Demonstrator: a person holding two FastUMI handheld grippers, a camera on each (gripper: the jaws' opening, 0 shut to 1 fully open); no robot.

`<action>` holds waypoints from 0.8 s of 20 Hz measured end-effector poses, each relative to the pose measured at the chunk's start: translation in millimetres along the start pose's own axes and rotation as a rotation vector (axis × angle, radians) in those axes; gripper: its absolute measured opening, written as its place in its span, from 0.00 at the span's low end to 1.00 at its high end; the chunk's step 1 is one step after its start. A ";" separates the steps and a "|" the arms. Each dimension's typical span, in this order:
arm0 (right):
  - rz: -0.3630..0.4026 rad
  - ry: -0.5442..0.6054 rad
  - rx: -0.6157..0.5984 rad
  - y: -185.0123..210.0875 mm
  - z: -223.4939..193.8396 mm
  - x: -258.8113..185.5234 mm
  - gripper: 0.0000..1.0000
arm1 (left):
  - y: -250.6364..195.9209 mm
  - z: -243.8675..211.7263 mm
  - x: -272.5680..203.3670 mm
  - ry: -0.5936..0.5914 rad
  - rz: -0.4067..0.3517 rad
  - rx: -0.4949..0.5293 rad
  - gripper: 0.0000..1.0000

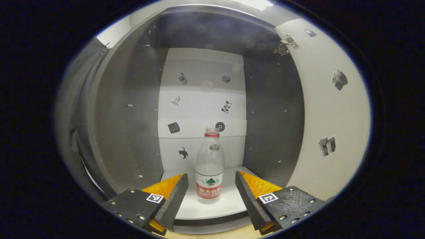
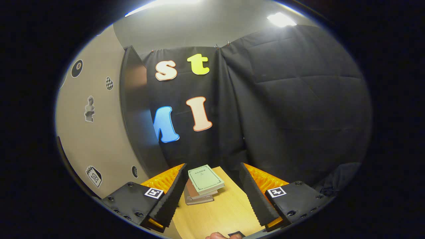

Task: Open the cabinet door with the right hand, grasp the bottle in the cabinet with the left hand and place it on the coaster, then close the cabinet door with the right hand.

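Observation:
In the left gripper view a clear plastic bottle (image 1: 209,169) with a red-and-white label and no cap stands upright on the white cabinet floor (image 1: 229,202). My left gripper (image 1: 211,182) is open, its fingers on either side of the bottle and apart from it. The cabinet door (image 1: 327,109) is swung open on the right, hinge at its top. In the right gripper view my right gripper (image 2: 212,176) is open and holds nothing. It hovers over the wooden table (image 2: 219,212), beside the open door (image 2: 89,122) on the left.
A small stack of books (image 2: 203,184) lies on the wooden table ahead of the right gripper. Black cloth hangs behind it. Dark cabinet side walls (image 1: 132,122) close in on both sides of the bottle. A fingertip (image 2: 217,236) shows at the bottom edge.

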State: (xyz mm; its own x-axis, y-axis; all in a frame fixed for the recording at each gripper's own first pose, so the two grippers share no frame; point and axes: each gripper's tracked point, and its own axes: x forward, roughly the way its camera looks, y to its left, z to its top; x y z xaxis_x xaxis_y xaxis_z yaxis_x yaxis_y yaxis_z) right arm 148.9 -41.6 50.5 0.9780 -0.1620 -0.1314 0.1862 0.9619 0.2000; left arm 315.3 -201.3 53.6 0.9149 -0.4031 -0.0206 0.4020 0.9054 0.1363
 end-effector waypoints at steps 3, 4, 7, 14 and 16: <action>-0.024 0.016 0.023 -6.5 -6.9 0.8 0.98 | 2.5 -2.8 21.4 0.000 0.003 0.033 0.86; -0.028 0.008 0.040 -8.0 -5.4 1.5 0.98 | 0.2 -4.3 26.2 0.002 -0.008 0.022 0.85; -0.040 0.010 0.073 -11.7 -9.5 5.3 0.98 | -3.2 -8.2 38.8 0.008 -0.032 -0.004 0.88; -0.049 0.020 0.052 -12.0 -6.8 13.6 0.98 | 0.0 -22.5 72.5 0.023 -0.027 -0.031 0.88; -0.050 0.028 0.049 -11.4 -8.0 15.9 0.98 | 0.5 -27.0 80.4 0.024 -0.035 -0.055 0.88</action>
State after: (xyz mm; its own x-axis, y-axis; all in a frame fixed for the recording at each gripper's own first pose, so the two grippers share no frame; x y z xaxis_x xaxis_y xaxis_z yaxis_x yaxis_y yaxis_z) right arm 161.5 -53.4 38.4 0.9645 -0.2025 -0.1694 0.2396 0.9409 0.2395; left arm 390.0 -229.6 25.3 0.9005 -0.4321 -0.0487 0.4347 0.8970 0.0802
